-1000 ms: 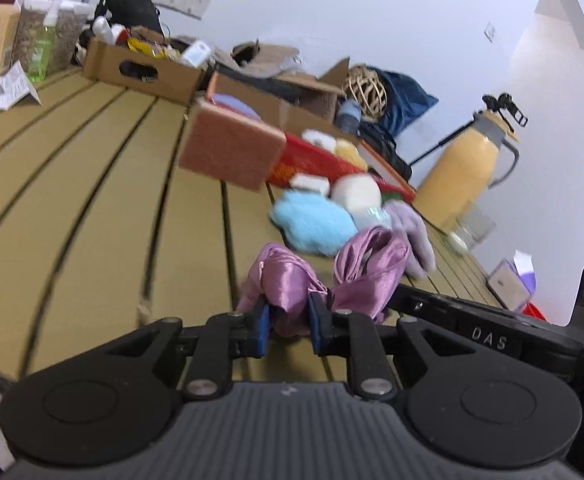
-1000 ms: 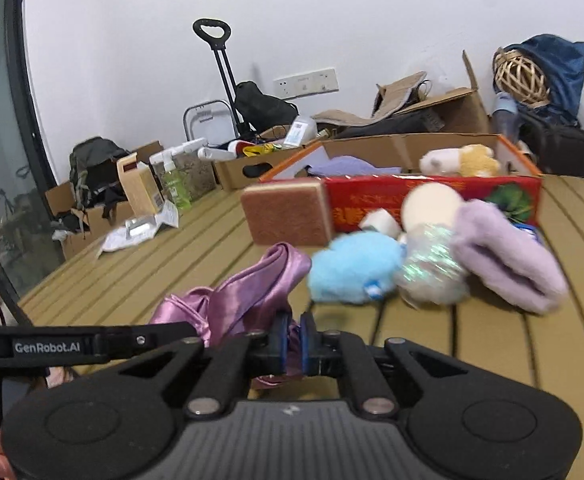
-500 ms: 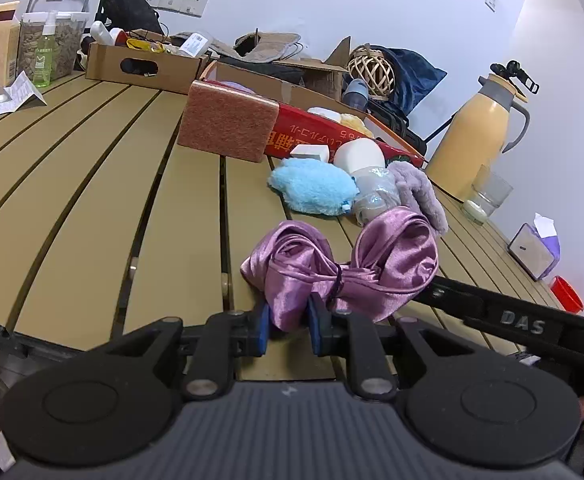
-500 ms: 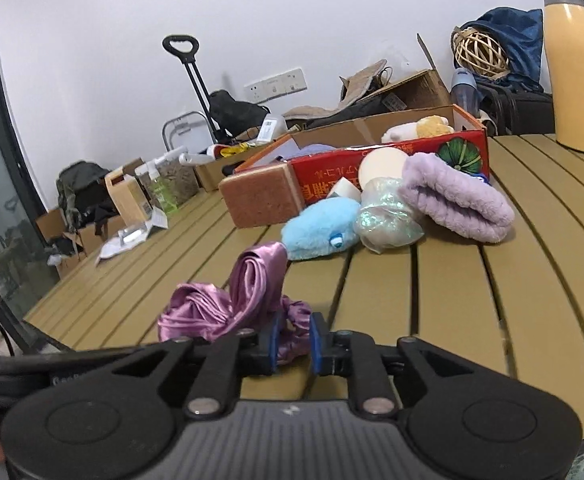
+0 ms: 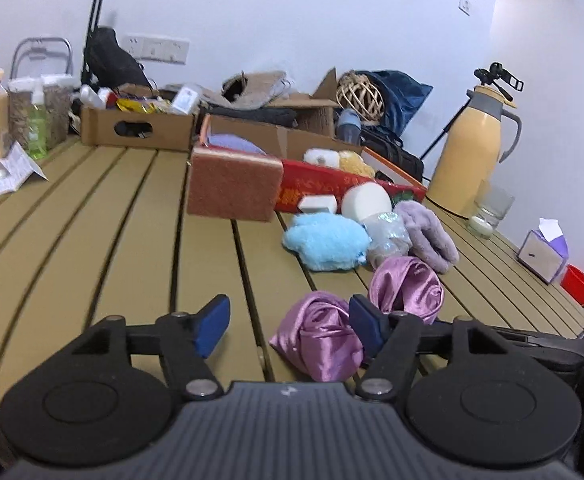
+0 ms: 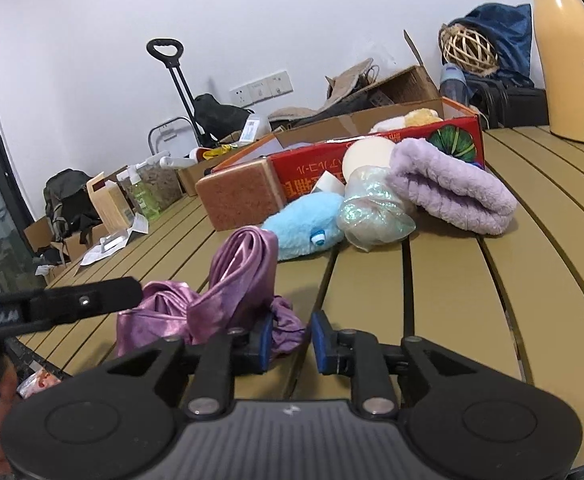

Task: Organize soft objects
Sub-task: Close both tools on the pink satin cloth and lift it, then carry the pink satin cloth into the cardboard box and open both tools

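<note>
Under both my claws: the slatted table [image 5: 92,216], tan boards running away from me, carrying everything below.
Red box [image 6: 375,152]: far ahead of my right claw, open-topped, with plush pieces showing over its rim.
Brown sponge block [image 5: 234,189]: ahead of my left claw, standing against the red box's near end.
Lilac towel roll [image 6: 451,192]: ahead and to the right of my right claw, lying on the boards.
Blue plush [image 5: 325,242]: ahead of my left claw, just beside a glittery clear bag [image 6: 373,216].
Purple satin bow [image 5: 323,344]: right at my fingertips, resting on the table; one loop lies inside my left claw against its right pad, the other loop beyond it.
Left claw [image 5: 292,322]: wide, jaws having just been opening, nothing pinched.
Right claw [image 6: 291,340]: narrow gap, jaws slightly apart; the bow's frilled end [image 6: 286,324] sits at the left pad, not pinched.
</note>
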Tool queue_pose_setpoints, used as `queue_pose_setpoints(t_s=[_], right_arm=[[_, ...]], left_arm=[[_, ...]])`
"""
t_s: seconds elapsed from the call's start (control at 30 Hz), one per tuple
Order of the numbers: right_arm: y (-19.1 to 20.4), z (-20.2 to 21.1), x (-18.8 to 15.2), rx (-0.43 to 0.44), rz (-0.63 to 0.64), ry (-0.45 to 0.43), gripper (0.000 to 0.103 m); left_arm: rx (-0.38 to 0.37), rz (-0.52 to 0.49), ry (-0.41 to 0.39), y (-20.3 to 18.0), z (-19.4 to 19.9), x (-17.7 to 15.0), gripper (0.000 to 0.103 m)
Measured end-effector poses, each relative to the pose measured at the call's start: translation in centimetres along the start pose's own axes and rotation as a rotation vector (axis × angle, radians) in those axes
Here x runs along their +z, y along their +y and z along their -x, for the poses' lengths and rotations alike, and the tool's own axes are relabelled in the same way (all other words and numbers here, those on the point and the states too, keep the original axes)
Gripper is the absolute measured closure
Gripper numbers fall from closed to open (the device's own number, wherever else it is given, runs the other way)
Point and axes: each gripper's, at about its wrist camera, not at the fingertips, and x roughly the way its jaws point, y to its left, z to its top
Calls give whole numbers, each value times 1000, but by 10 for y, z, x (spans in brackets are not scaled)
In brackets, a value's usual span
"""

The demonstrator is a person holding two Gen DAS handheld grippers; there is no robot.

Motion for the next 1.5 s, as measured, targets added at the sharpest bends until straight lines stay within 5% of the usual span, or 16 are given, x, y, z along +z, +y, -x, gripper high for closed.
queue_pose_setpoints(t_s=[0.13, 0.17, 0.2, 0.3, 0.47, 0.67, 0.77, 0.9, 1.07, 1.23, 1.5], right_arm=[[-1, 0, -1, 11, -3, -5, 87], [-1, 0, 0, 21, -11, -4, 89], [-1, 0, 0, 24, -16, -1, 91], [4, -1, 2, 26, 0, 3, 97], [6, 9, 32, 55, -1, -37, 97], [6, -20, 128, 94, 76, -86, 97], [2, -61, 180, 90, 88, -75, 97], [-12, -133, 224, 78, 40, 13, 97], [-27, -205, 224, 31, 12, 162, 97], [-26, -230, 210, 18, 49, 249, 91], [-16, -197, 210, 35, 111, 247, 72]], left_arm=[[-41, -11, 48, 0, -8, -3, 41], [-73, -9, 63, 1, -12, -5, 64], [-101, -4, 83, 2, -16, -5, 76], [-112, -8, 79, -1, -17, 1, 79], [-164, 18, -8, -1, -18, 44, 80], [-154, 3, -87, 11, -62, 137, 80], [-106, -8, -70, 23, -107, 179, 79], [-30, -5, 12, 43, -168, 197, 79], [48, -34, 70, 58, -207, 180, 75], [51, -22, 42, 72, -198, 176, 61], [57, -53, -53, 57, -129, 189, 55]])
